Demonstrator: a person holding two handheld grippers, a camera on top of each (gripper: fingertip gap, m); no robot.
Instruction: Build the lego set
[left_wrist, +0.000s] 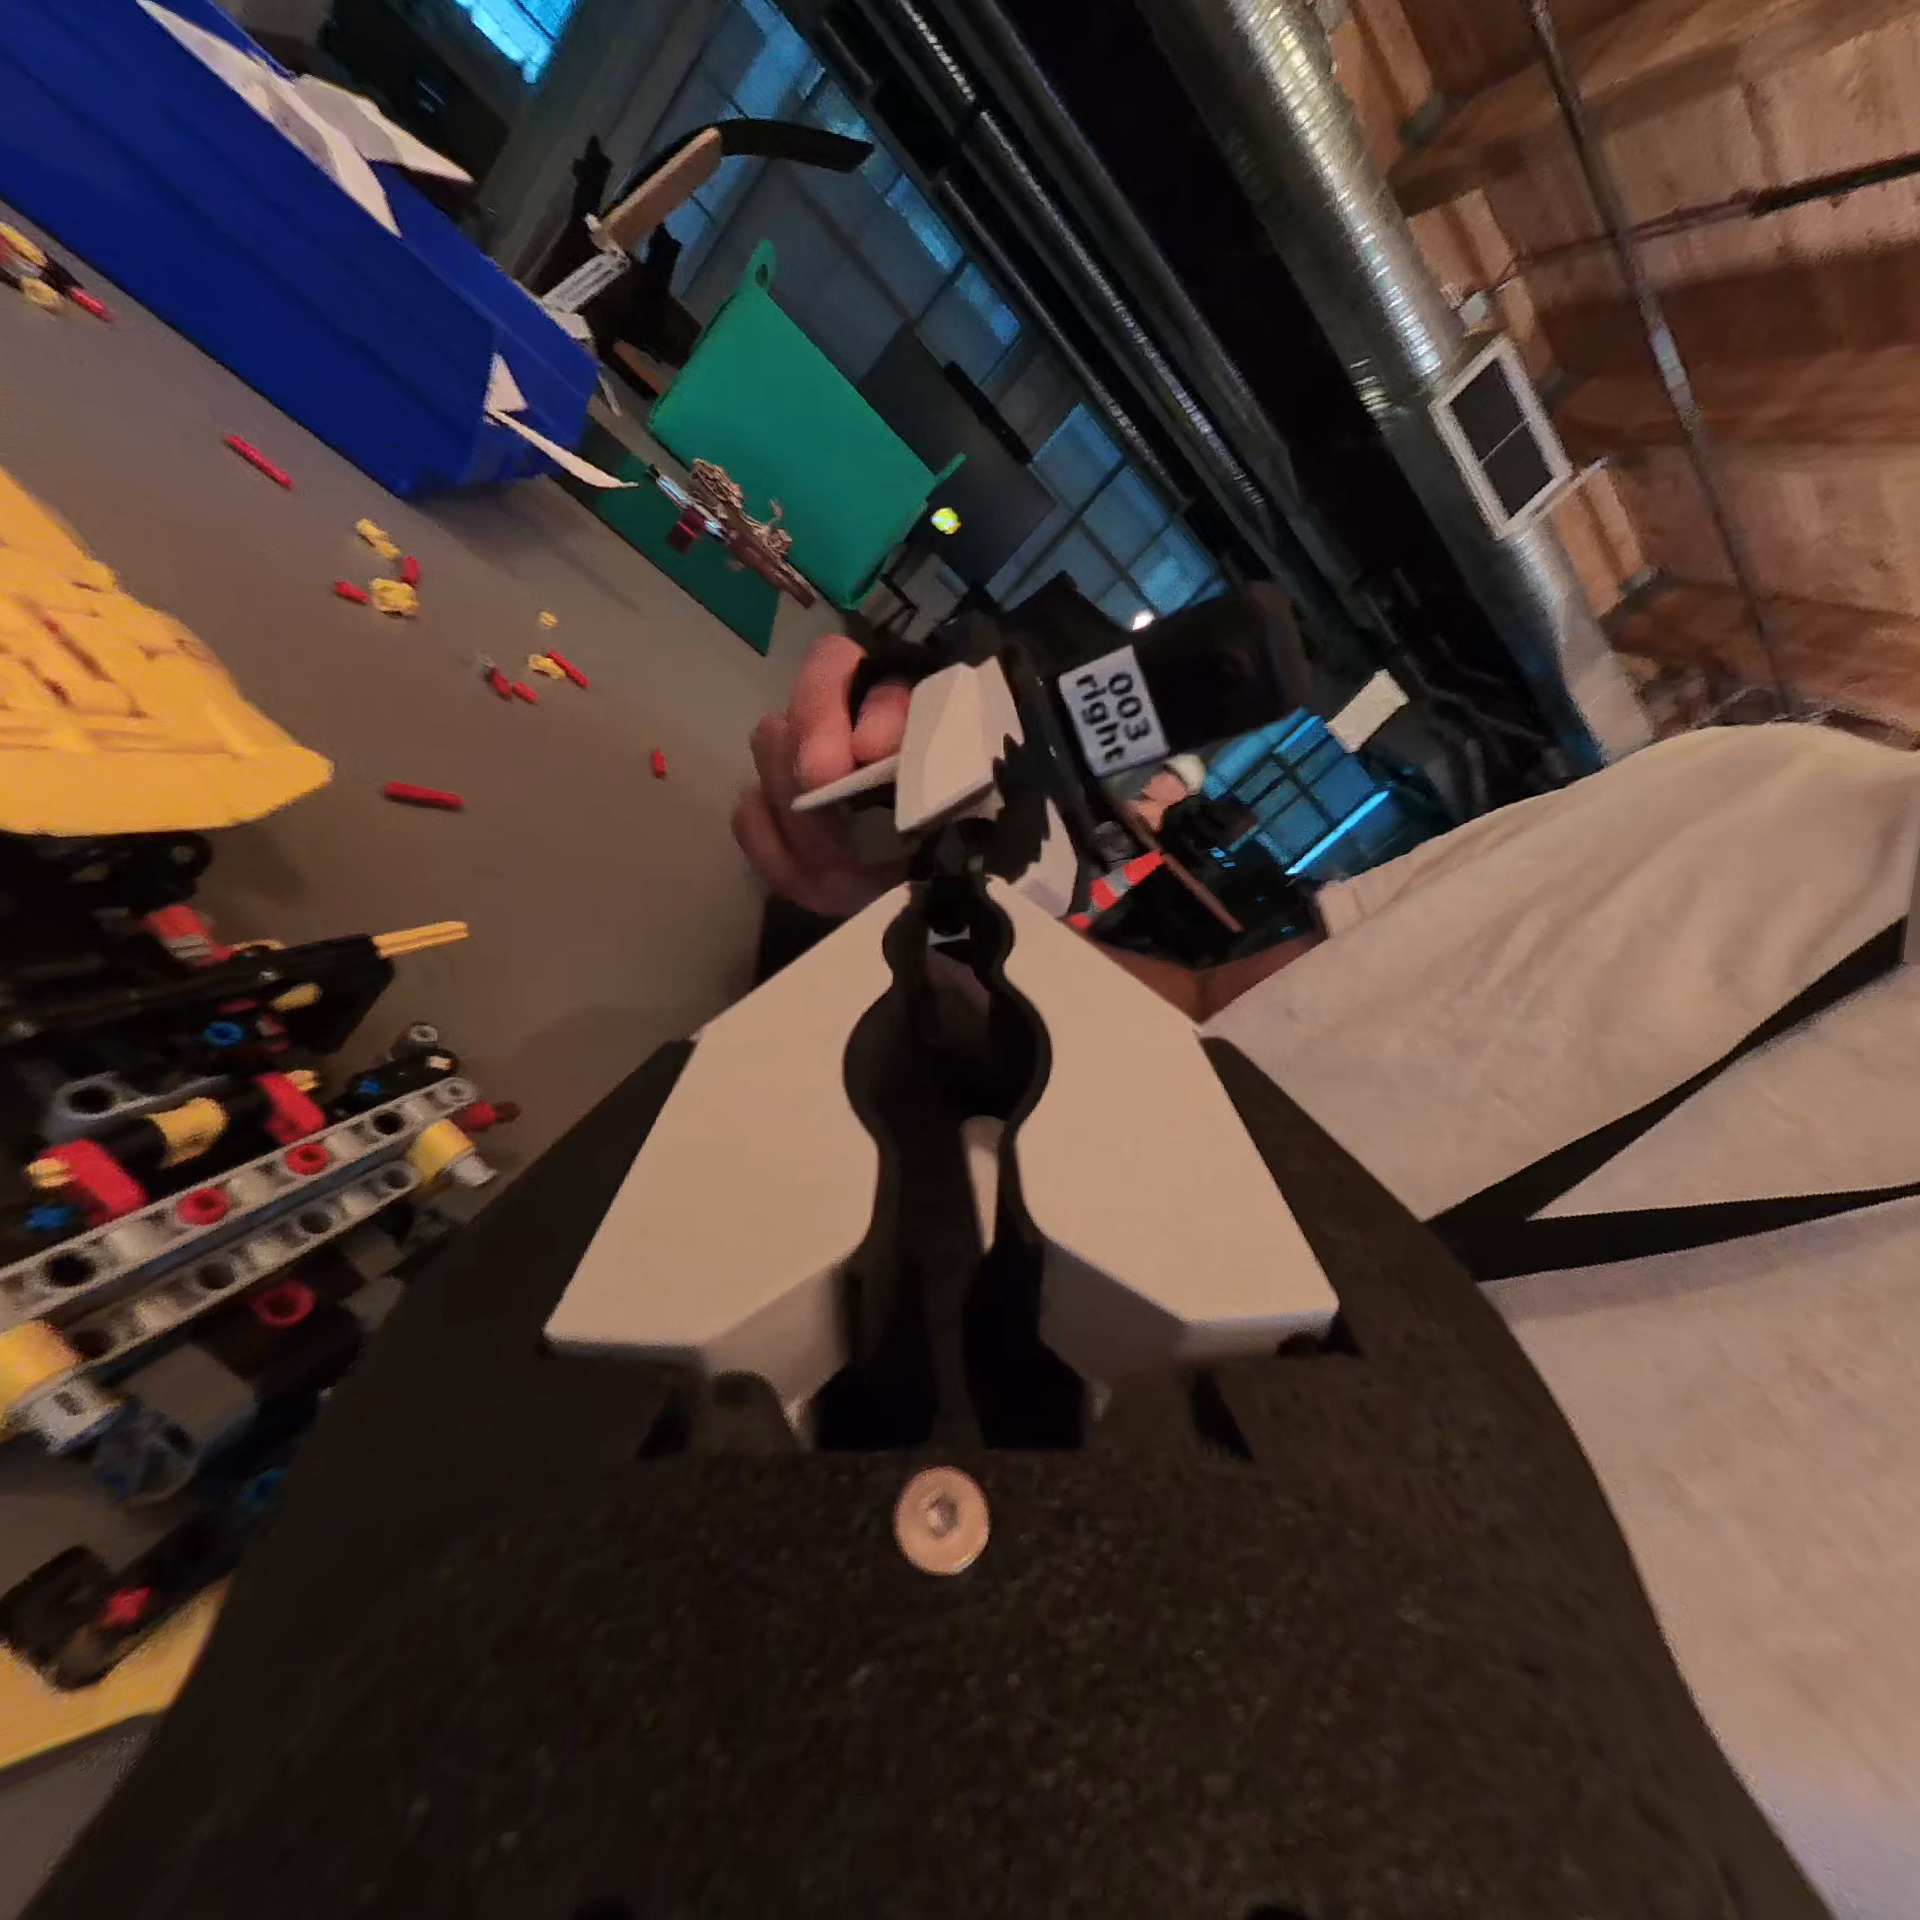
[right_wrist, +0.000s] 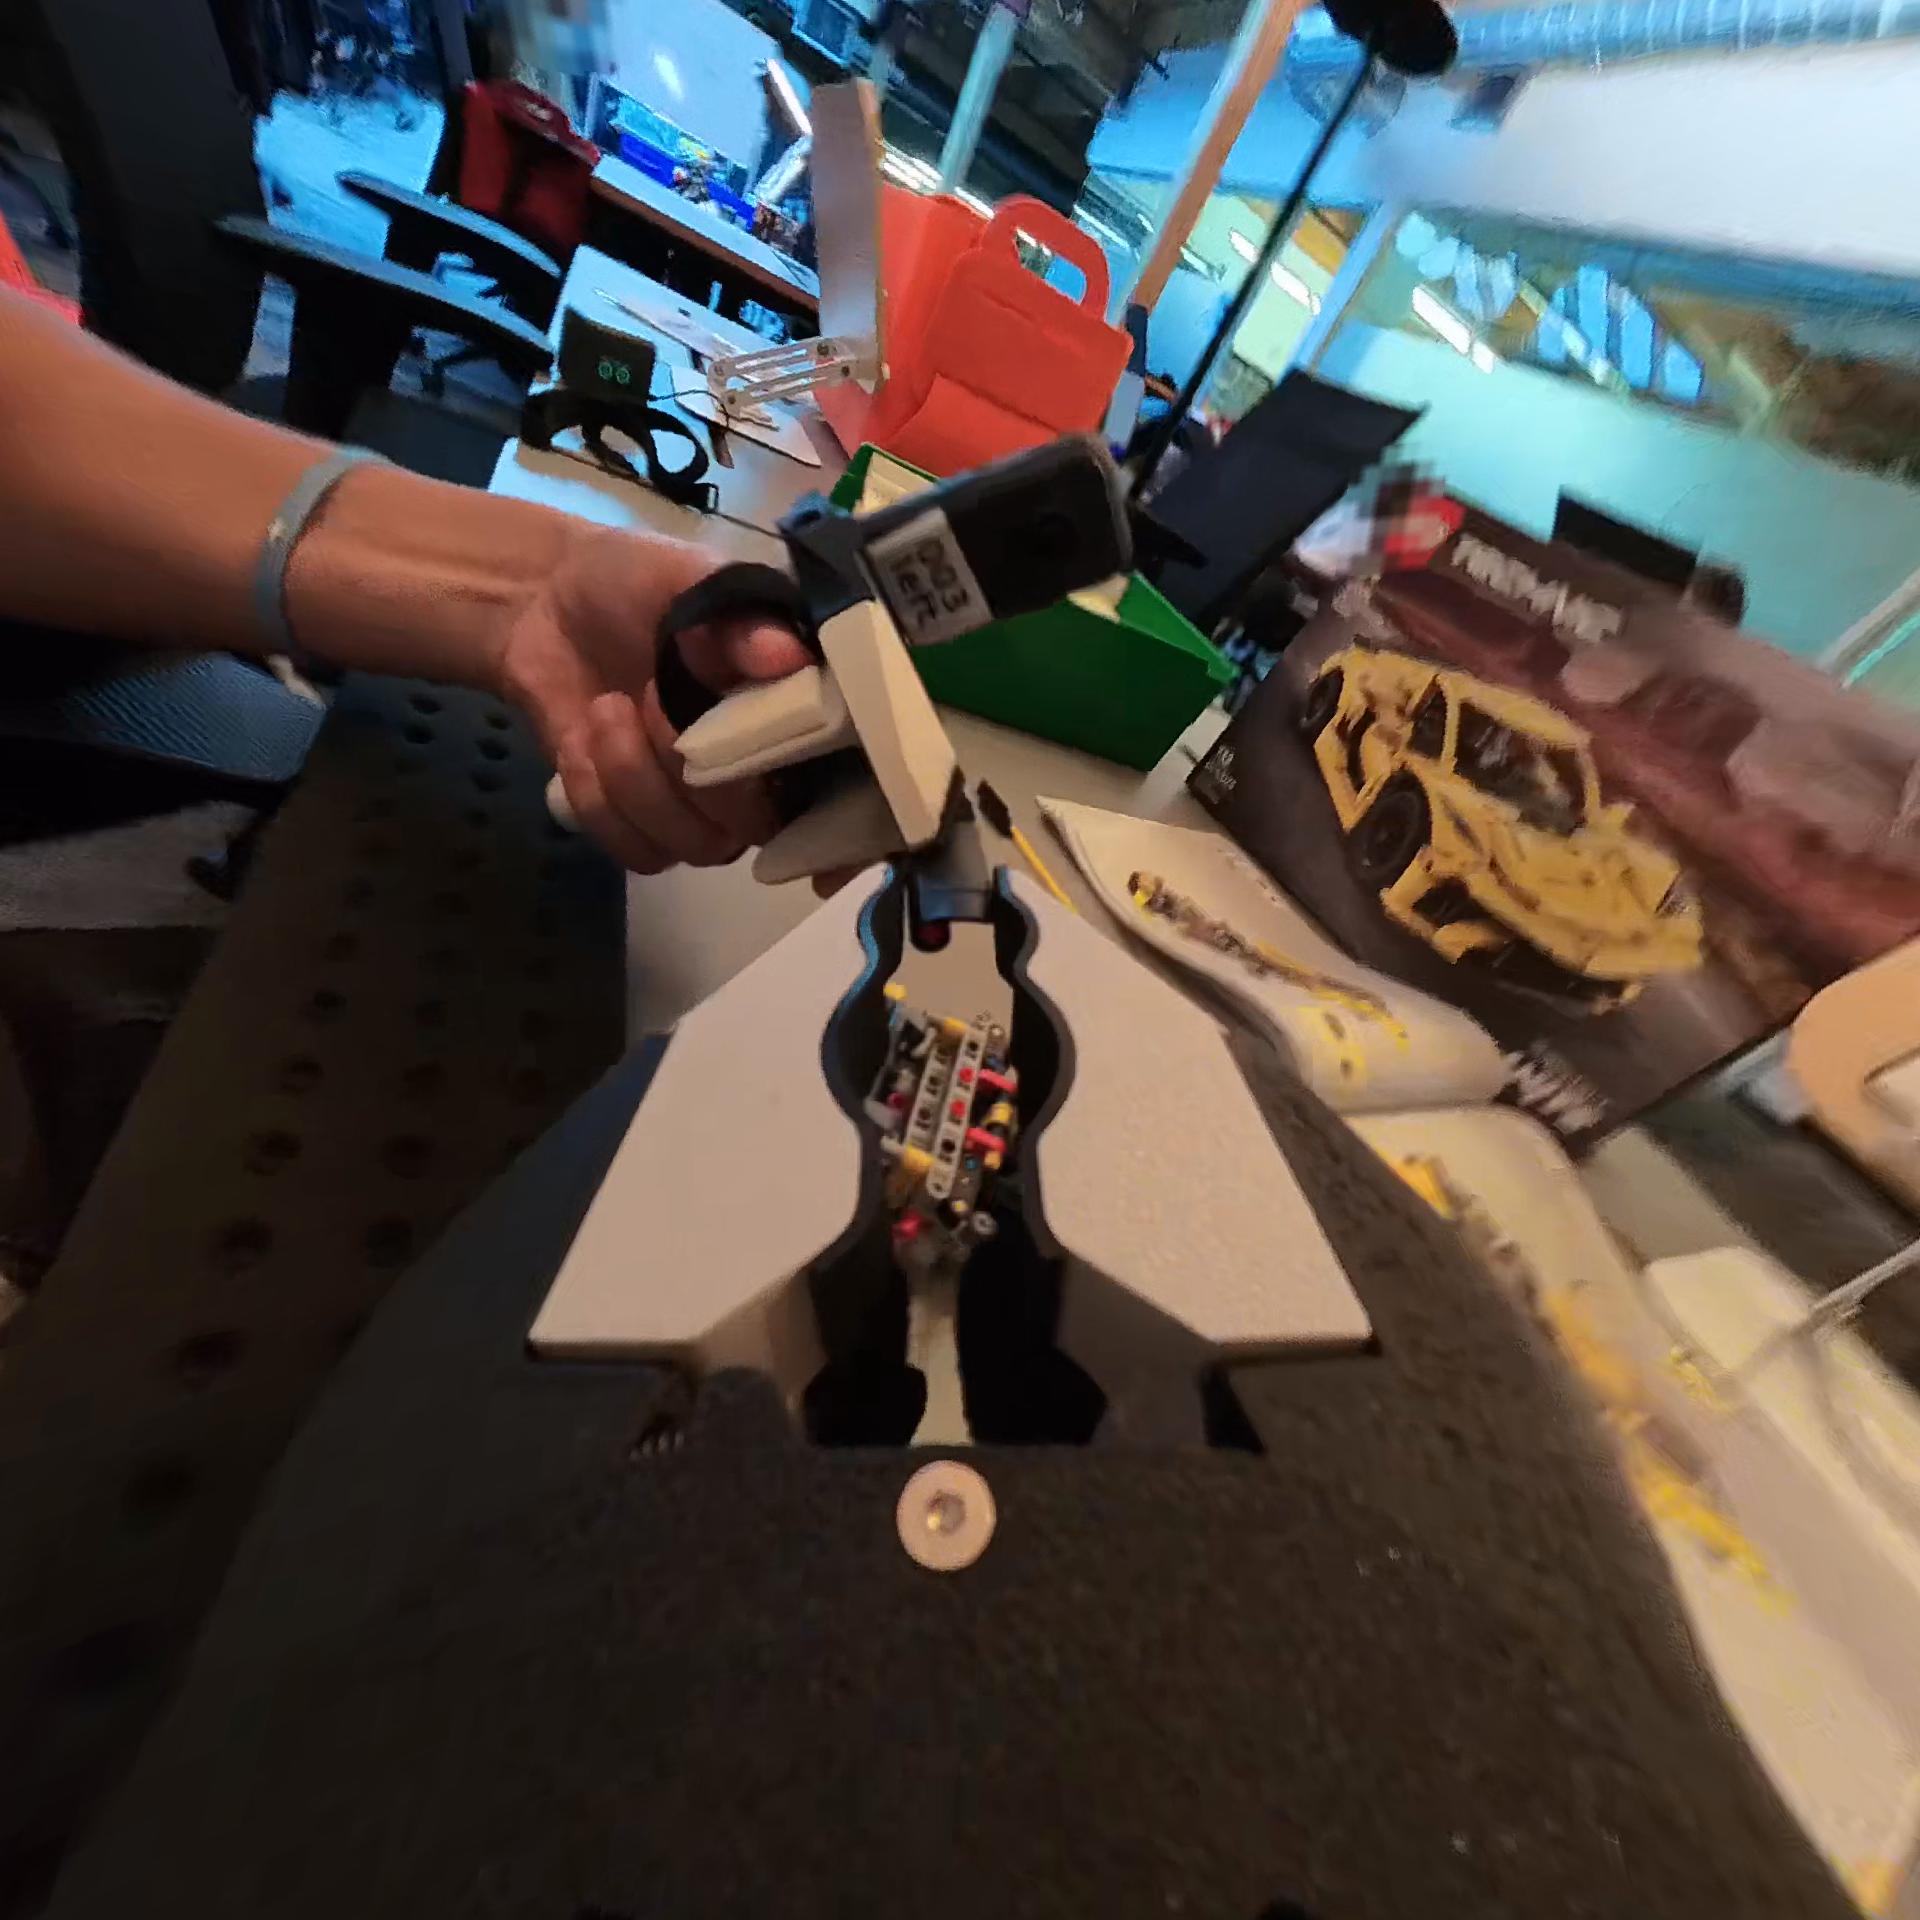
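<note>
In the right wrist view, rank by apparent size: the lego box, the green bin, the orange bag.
1. lego box, though nearness to the camera inflates it.
2-3. orange bag and green bin: look alike, unranked.

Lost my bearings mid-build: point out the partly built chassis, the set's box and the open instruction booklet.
partly built chassis (left_wrist: 239, 1195): left wrist view, on its grey holed beam.
set's box (right_wrist: 1507, 831): right wrist view, on the yellow car picture.
instruction booklet (right_wrist: 1226, 925): right wrist view, on its open page.

Grey table (left_wrist: 582, 831) carries the work. Far back, tall windows (left_wrist: 1143, 520) glow blue. Ribbed silver duct (left_wrist: 1340, 260) runs along a wooden ceiling (left_wrist: 1714, 312). Black office chairs (right_wrist: 416, 270) far left, black perforated mat (right_wrist: 343, 987) near left, orange bag (right_wrist: 987, 343) behind.
</note>
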